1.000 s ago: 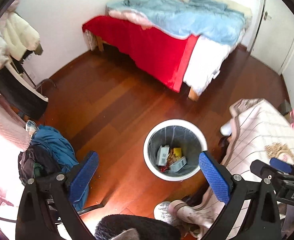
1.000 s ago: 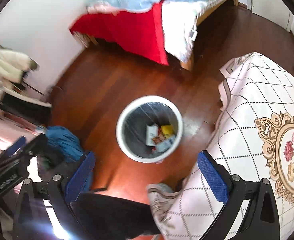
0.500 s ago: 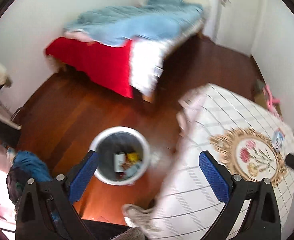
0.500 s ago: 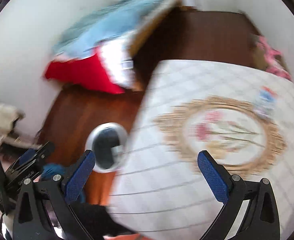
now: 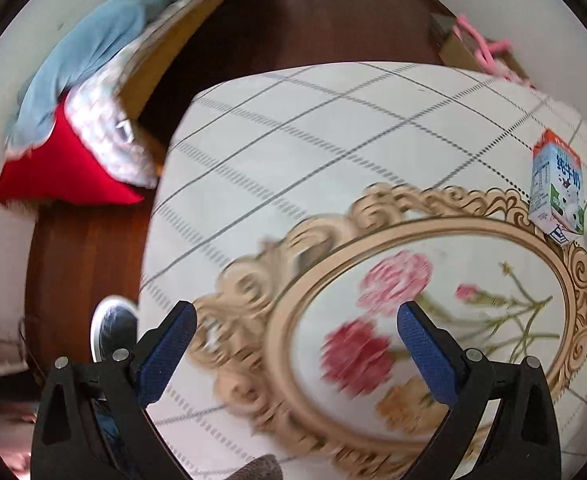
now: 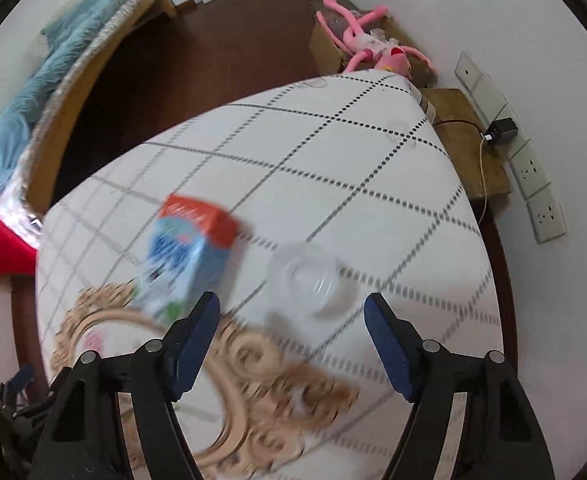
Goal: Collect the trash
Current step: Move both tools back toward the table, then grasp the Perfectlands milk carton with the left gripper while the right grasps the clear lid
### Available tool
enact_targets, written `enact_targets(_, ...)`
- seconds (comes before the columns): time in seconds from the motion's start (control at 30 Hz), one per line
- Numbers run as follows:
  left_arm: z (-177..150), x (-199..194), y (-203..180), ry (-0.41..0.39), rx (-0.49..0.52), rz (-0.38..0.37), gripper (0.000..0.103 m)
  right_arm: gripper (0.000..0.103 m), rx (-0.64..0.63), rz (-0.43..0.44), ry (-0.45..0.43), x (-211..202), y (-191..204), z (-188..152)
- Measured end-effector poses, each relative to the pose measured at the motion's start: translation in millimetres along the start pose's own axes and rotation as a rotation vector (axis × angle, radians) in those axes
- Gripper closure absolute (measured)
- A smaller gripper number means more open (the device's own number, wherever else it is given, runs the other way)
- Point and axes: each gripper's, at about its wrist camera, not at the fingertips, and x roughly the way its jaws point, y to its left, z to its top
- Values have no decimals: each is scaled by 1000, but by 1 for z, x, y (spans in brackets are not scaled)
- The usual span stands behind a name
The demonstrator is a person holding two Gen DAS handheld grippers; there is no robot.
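A second ago both my claws hung over the wooden floor with the bin between their fingers; now the table (image 5: pixel 293 152) with its white checked cloth fills the space under both of them. The bed (image 5: pixel 73 92) has slid from ahead of my left claw to far off on its left. The bin (image 5: pixel 111 330), once ahead of that claw between its fingers, now shows only as a sliver of white rim just outside its left finger, at the table's edge.

My left claw (image 5: pixel 297 344) hangs above the gold-framed flower print on the cloth, its blue pads spread wide with nothing between them. The milk carton (image 5: pixel 557 192), barely seen at the table's far side before, now stands upright well off to this claw's right and ahead.

My right claw (image 6: pixel 293 330) has swung over the table's far end. Its jaws have just been closing in from their widest, yet they stand apart and no pad touches anything. The same milk carton (image 6: pixel 191 252), blurred, stands just ahead of its left finger, a little outside it. Just ahead of the gap between the fingers, nearer the right one, sits what looks like a clear plastic cup (image 6: pixel 307 280), though the smear makes that hard to be sure of. Neither was in this claw's view a second ago.
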Motion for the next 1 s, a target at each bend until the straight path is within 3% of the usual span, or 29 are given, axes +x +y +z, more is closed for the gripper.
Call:
enact_targets(0.07,10,0,-14,-9,27,2,0,29,-8,-1,15,16,-1,8)
enact_targets(0.13,18,-6,-24,-20,37,-12,0,48,-11,16,26,29,-6,15)
enact_targets(0.2,28,-16,-37,-41,43,-49,0,59,-35,22,1,27,-5,15)
enact_targets(0.3,42,-28,-68,-78,75,-122,0,59,-47,22,-31,11,-12,7)
enact_targets(0.47,57,-26,-125,-38,167,-246,1,59,-7,6,-39,-7,-46,-3)
enact_targets(0.63,67,-15,-169,-16,253,-278,2,59,24,-9,-32,-10,-71,-10)
enact_targets(0.67,68,-11,-178,-12,274,-272,10,59,27,-9,-31,-10,-74,-12)
enact_targets(0.7,68,-9,-183,-13,285,-264,36,59,33,-10,-29,-8,-75,-13)
enact_targets(0.73,68,-7,-184,-10,290,-256,51,59,39,-7,-28,-7,-76,-15)
enact_targets(0.83,67,-13,-182,-32,280,-269,54,59,46,6,-29,-7,-76,-20)
enact_targets(1.0,51,-50,-151,-139,225,-257,54,59,-4,18,-67,-24,-58,-29)
